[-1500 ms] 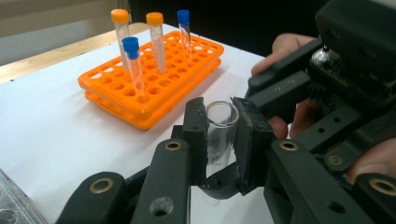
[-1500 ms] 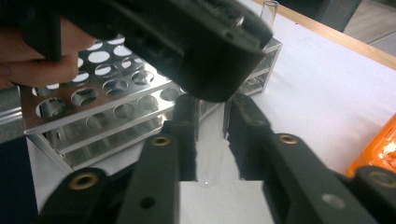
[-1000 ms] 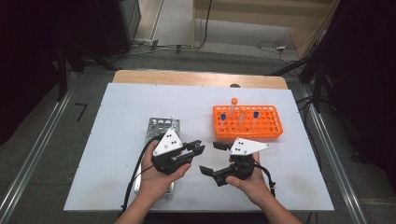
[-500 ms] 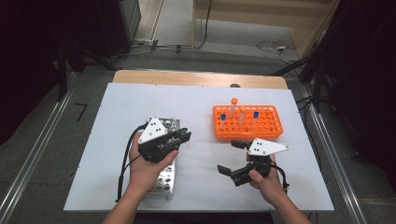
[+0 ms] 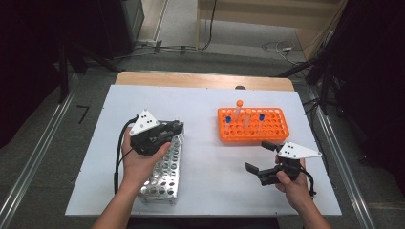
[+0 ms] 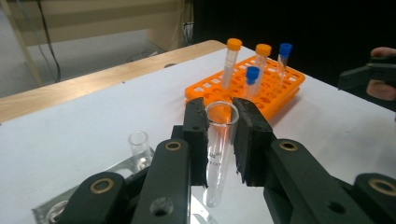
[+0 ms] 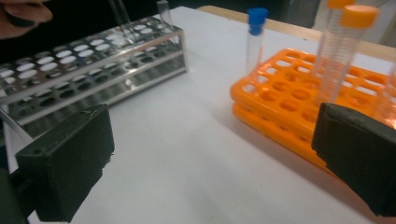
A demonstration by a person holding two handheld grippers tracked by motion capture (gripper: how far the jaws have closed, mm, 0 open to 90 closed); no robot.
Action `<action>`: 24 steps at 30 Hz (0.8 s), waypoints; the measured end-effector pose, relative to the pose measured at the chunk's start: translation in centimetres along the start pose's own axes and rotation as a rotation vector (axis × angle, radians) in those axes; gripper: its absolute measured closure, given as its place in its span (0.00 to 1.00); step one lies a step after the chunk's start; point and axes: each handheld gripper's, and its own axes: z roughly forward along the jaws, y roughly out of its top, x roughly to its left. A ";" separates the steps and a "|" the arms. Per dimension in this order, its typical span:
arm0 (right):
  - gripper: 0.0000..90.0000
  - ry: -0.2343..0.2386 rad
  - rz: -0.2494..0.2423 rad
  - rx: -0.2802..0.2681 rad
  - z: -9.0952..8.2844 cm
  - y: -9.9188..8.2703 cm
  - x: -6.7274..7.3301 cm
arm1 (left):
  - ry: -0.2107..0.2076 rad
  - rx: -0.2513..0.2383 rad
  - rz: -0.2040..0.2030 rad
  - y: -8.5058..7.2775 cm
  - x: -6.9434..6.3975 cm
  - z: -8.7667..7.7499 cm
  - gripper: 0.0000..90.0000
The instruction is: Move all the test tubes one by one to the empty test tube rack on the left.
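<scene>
Glass tube (image 6: 218, 140) upright between left tongs (image 6: 220, 128)

A metal rack (image 5: 162, 174) lies left of the tube-filled plastic rack (image 5: 253, 126) on the table (image 5: 210, 157).

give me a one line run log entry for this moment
left gripper: shut on clear tube | over metal rack | right gripper: open, empty | orange rack: four capped tubes

The left gripper (image 5: 177, 128), left of centre, is clamped tight; the right gripper (image 5: 261, 157), lower right, gapes wide.
</scene>
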 end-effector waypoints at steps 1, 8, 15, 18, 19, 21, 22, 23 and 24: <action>0.00 -0.004 0.005 0.001 -0.1 -0.2 -0.2 | 0.007 0.002 0.001 0.1 0.2 0.0 0.86; 0.00 -0.017 0.019 0.006 -0.3 -0.5 -0.8 | 0.050 -0.003 -0.005 0.5 1.2 0.5 0.86; 0.00 -0.031 0.018 0.012 -0.1 -0.5 -0.9 | 0.086 0.002 -0.010 0.6 1.8 1.4 0.86; 0.00 -0.048 0.022 0.010 -0.2 -0.6 -1.0 | 0.109 0.014 -0.001 0.5 1.9 1.8 0.86; 0.00 -0.049 0.024 0.009 -0.2 -0.6 -1.1 | 0.113 0.018 -0.001 0.5 2.0 1.9 0.86; 0.00 -0.051 0.025 0.010 -0.2 -0.6 -1.2 | 0.119 0.029 0.004 0.4 2.0 2.2 0.86; 0.00 -0.053 0.026 0.009 -0.2 -0.6 -1.2 | 0.116 0.036 0.005 0.4 2.0 2.3 0.86; 0.00 -0.053 0.024 0.009 -0.2 -0.6 -1.2 | 0.115 0.042 0.008 0.3 2.0 2.5 0.85; 0.00 -0.052 0.025 0.011 -0.2 -0.6 -1.2 | 0.115 0.049 0.012 0.2 2.0 2.6 0.86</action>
